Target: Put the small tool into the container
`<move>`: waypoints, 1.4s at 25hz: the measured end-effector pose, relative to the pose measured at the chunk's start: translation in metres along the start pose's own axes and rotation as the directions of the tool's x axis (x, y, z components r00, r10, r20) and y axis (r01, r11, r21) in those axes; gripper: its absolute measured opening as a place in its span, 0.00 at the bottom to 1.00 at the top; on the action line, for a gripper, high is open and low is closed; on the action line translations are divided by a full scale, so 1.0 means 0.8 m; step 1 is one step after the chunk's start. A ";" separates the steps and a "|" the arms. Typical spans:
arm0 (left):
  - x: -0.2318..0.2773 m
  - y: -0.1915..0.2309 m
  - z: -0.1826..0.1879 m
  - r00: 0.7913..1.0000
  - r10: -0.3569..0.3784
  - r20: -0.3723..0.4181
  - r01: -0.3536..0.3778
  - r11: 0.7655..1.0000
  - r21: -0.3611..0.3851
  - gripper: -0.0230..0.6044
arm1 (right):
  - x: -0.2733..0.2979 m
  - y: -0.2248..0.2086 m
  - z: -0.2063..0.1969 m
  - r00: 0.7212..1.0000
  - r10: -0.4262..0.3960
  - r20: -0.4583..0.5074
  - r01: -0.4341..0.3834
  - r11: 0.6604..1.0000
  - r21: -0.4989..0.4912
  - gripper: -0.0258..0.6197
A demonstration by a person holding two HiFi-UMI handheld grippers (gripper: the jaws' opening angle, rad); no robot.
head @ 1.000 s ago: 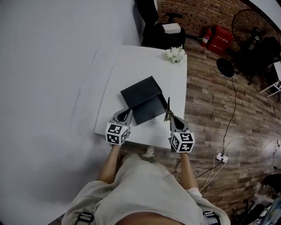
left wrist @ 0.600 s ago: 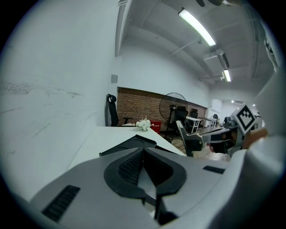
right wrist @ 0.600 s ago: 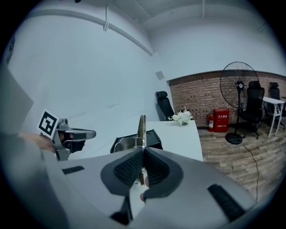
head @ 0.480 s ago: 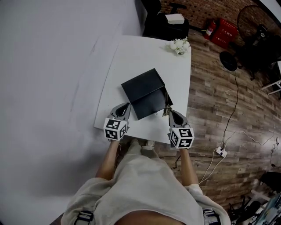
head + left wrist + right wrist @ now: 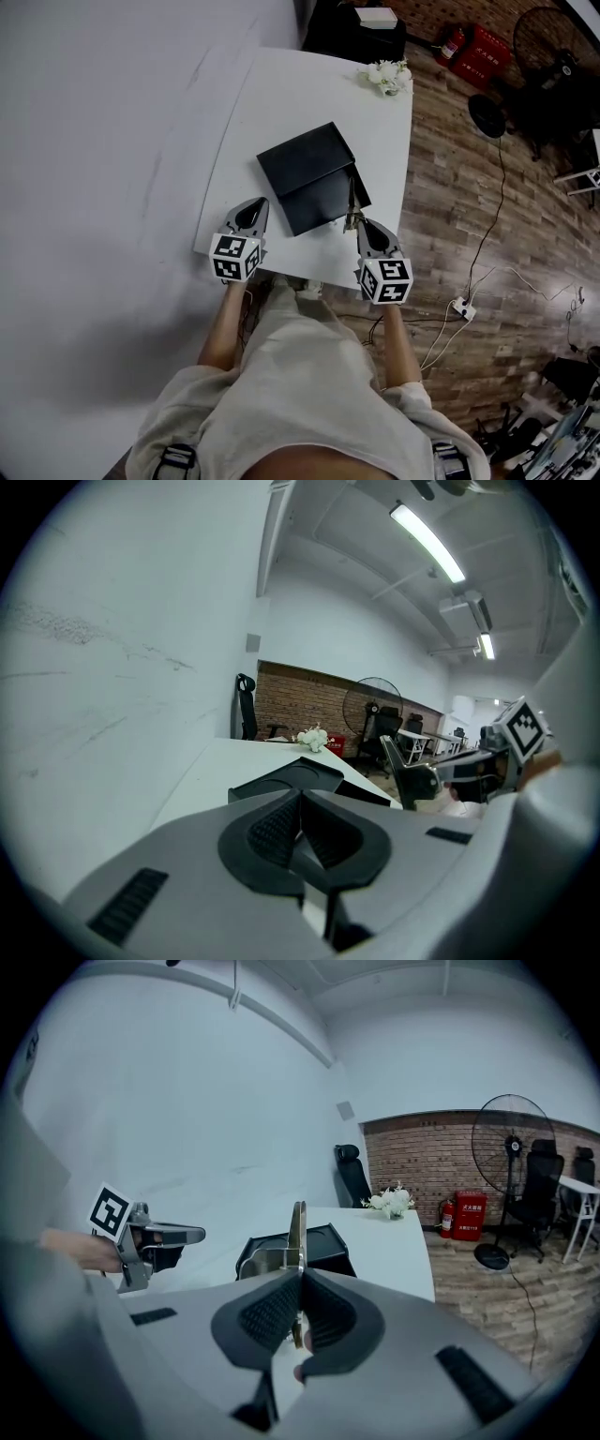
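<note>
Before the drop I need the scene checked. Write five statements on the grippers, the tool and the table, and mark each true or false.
1. The right gripper has its jaws shut on the tool. True.
2. The left gripper also grips a tool. False: its jaws are together with nothing between them.
3. The tool lies inside the container. False: it stands in the right gripper's jaws, by the container's edge.
4. Flowers stand at the far end of the table. True.
5. The fan stands on the table. False: it stands on the floor.
</note>
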State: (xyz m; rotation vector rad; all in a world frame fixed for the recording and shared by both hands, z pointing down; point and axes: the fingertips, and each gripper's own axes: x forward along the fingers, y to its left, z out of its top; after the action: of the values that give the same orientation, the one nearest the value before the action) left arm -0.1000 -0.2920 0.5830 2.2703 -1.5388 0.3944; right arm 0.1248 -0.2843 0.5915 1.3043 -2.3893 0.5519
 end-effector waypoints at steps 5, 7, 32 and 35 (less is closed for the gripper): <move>-0.004 -0.001 -0.003 1.000 0.021 0.005 -0.021 1.000 -0.002 0.05 | -0.001 0.001 -0.007 1.000 0.020 -0.006 -0.020 1.000 -0.017 0.05; -0.004 -0.001 -0.007 1.000 0.027 0.003 -0.027 1.000 -0.006 0.05 | 0.001 0.000 -0.009 1.000 0.025 -0.009 -0.025 0.999 -0.022 0.05; 0.013 0.035 -0.010 0.999 -0.017 -0.039 0.016 1.000 -0.019 0.05 | 0.053 0.023 -0.003 0.998 0.027 -0.065 -0.031 0.998 -0.052 0.05; 0.013 0.036 -0.017 0.998 -0.034 -0.047 0.032 0.999 -0.024 0.05 | 0.052 0.029 -0.003 0.997 0.022 -0.078 -0.031 0.994 -0.105 0.05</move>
State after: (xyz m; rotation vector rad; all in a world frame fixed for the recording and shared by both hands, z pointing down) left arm -0.1232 -0.3043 0.6040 2.2490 -1.4730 0.4161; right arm 0.0843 -0.3017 0.6099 1.1867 -2.3425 0.4673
